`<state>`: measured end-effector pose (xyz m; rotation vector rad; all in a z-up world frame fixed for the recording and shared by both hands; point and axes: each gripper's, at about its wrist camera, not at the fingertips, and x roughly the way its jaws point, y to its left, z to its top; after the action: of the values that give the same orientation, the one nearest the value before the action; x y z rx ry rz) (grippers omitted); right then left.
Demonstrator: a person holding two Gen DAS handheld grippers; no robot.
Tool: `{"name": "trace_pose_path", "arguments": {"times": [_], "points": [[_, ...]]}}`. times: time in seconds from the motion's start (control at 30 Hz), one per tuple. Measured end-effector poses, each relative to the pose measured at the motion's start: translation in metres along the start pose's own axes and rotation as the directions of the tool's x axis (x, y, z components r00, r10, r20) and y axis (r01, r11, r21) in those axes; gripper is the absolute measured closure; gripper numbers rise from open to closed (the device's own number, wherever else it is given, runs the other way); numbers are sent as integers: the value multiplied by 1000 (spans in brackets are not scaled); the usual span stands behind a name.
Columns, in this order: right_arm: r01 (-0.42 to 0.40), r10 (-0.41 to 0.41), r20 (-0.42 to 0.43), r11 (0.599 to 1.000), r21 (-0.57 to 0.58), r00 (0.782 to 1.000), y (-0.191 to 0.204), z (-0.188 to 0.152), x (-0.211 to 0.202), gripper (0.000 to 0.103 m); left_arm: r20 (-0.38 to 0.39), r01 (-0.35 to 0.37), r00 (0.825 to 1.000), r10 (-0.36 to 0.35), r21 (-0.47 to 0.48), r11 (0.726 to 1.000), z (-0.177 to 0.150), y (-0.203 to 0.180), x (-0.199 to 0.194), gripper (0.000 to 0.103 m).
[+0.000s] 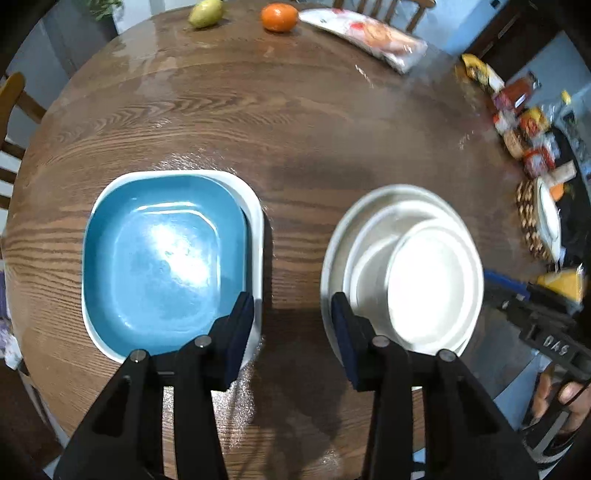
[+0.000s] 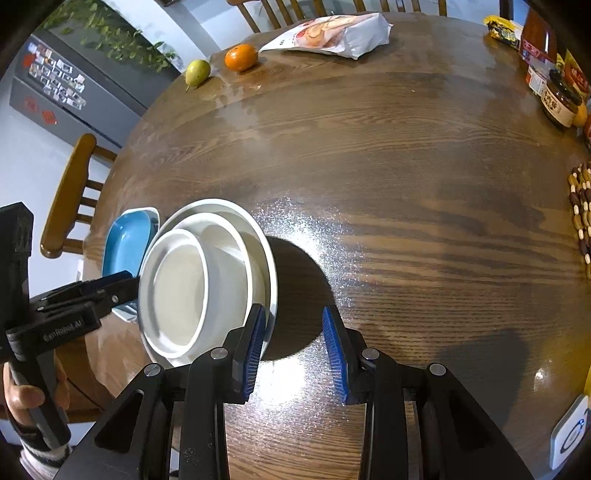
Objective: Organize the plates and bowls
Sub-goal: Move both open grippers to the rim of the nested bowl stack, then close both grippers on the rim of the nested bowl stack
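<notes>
Plates and bowls sit in two stacks side by side on the round wooden table (image 1: 295,110).
The blue square dish (image 1: 162,258) nests in a white square dish (image 1: 255,221); just beside it, apart, three round white bowls (image 1: 432,284) sit one inside another. The left gripper (image 1: 291,314) hangs over the bare gap between the stacks, jaws apart and empty. The right gripper (image 2: 293,343) hangs beside the white stack, jaws apart, holding nothing (its left pad overlaps the outer rim in view; contact unclear). An orange (image 2: 241,57), a pear (image 2: 197,72) and a snack bag (image 2: 332,35) lie at the far edge.
</notes>
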<state>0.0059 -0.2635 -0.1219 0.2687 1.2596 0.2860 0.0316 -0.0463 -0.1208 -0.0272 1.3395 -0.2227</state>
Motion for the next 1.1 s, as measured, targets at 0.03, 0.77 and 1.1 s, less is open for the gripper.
{"name": "trace_pose_path", "arguments": {"times": [0.03,0.77,1.1], "points": [[4,-4,0,1000,-3,1000,1,1,0,69,-1,0,1000,0,0,1000,0,-2,1,66],[-41,41,25,999,-23,999,15,-4,10,92,86,4,996,-2,-24,1000,-2,-21,5,101],[-29,30,45,999,-20,999,14,-7,8,92,139,-50,989,48,10,999,-7,-25,4,101]]}}
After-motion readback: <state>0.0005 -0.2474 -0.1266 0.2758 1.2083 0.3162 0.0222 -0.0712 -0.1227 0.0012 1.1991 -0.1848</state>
